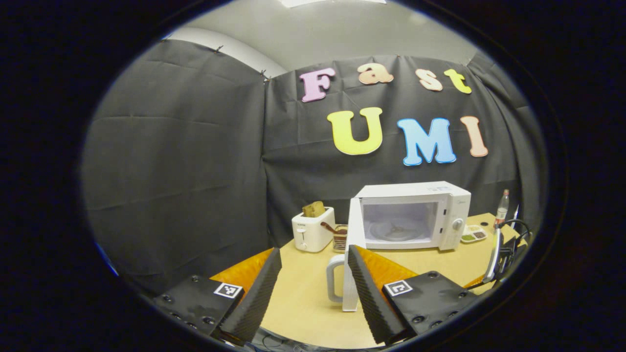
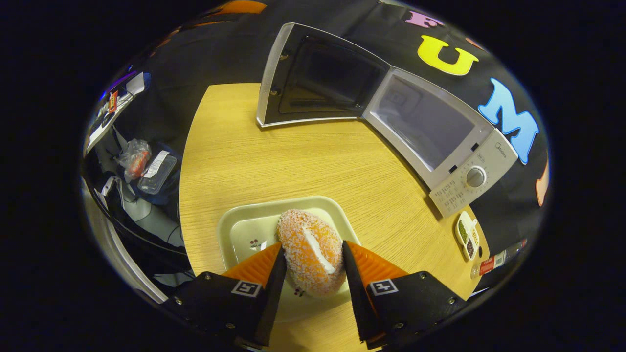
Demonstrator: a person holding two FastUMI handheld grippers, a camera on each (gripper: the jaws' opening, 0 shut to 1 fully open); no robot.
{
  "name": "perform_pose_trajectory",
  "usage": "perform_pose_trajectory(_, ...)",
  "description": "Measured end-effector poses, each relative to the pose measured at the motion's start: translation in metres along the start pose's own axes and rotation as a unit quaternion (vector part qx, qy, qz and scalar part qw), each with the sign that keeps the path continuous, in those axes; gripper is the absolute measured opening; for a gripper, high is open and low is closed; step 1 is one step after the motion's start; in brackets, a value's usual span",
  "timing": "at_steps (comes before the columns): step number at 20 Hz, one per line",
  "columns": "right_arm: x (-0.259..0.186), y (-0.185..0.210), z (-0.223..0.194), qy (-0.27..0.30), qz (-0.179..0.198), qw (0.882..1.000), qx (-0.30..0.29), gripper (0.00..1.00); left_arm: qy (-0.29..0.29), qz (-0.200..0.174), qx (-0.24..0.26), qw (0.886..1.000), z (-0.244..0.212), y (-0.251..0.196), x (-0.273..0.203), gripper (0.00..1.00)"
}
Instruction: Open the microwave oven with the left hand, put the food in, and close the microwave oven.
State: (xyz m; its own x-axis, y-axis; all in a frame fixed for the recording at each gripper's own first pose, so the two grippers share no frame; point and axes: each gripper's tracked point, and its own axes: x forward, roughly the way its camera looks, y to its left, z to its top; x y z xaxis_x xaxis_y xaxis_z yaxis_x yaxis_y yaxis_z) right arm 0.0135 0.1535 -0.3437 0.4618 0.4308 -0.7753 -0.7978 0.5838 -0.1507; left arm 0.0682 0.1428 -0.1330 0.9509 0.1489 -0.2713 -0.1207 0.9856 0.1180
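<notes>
The microwave oven [image 1: 413, 215] stands at the far side of the round wooden desk [image 1: 303, 288], its door [image 1: 353, 254] swung wide open. The left claw [image 1: 313, 288] is released, its fingers apart just in front of the door. The right claw [image 2: 313, 274] is grasping a sugary doughnut [image 2: 310, 252] over a pale tray [image 2: 244, 227] on the near side. A white toaster [image 1: 313, 229] sits left of the oven, a bottle [image 1: 502, 208] far right. Black cloth walls the booth
</notes>
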Motion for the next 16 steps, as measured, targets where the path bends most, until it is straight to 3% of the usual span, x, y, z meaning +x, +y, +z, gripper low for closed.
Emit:
perform_pose_trajectory(7,-0.018,-0.020,0.026,-0.036,-0.044,0.998,-0.028,0.65,-0.022,0.013,-0.017,1.000,0.020,-0.004,-0.001,0.90)
perform_pose_trajectory(16,-0.029,-0.083,0.110,-0.108,-0.099,0.989,0.031,0.65,-0.028,0.028,-0.032,0.999,0.028,0.016,0.032,0.90)
